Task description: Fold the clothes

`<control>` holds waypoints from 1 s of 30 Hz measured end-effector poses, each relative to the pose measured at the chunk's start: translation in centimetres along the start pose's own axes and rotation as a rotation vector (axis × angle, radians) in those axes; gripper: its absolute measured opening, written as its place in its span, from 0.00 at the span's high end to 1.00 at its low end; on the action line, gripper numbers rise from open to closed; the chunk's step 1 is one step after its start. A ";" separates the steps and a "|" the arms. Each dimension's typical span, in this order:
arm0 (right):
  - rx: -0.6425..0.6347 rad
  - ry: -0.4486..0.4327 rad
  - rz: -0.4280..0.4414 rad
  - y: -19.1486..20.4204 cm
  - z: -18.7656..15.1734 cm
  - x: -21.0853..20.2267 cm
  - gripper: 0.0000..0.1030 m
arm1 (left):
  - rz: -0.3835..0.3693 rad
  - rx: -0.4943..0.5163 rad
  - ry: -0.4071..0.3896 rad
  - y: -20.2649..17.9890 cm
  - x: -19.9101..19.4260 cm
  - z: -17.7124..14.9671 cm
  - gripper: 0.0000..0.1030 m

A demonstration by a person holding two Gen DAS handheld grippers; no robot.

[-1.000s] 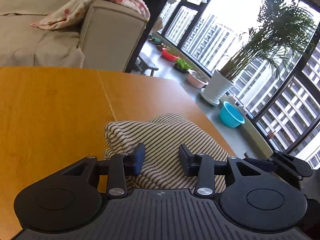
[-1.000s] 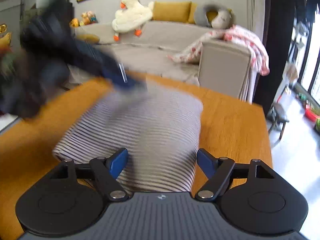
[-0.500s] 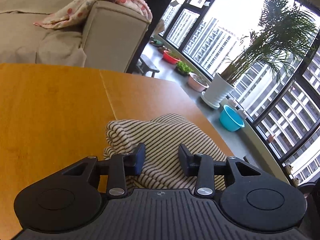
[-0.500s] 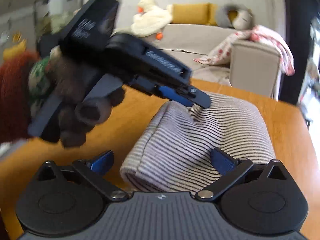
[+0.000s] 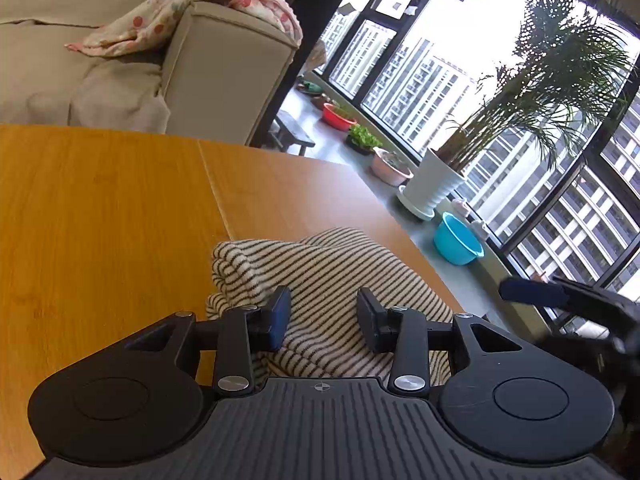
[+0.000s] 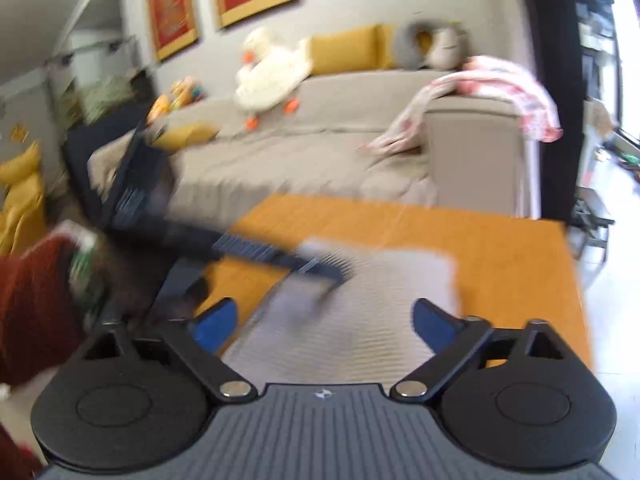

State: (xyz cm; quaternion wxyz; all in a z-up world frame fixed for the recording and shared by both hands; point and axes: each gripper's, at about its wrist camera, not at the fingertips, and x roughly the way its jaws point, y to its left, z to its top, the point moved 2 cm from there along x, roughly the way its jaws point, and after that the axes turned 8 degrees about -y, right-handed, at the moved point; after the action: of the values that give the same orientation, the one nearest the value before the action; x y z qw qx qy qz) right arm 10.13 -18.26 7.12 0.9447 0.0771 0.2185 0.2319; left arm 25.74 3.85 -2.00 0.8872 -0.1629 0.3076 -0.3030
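Two claws over folded striped garment (image 5: 320, 280); right claw (image 6: 324, 320) closing.

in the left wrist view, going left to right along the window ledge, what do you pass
red basin → green plant tray → pink pot → white planter → blue basin

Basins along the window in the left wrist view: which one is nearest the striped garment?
The turquoise basin, just past the table's right edge beside the striped garment. The pink planter basin and red basin lie farther back.
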 end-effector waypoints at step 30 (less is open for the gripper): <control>0.195 0.109 -0.072 -7.6 -2.4 10.0 0.17 | -0.059 -0.140 0.065 -0.6 -4.7 -0.9 0.08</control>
State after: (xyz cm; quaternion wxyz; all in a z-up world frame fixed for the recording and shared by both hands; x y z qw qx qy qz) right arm 20.10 -20.18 -0.66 0.9272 0.1482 0.2936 0.1791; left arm 21.99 6.26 -0.29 0.8538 -0.2237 0.3518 -0.3118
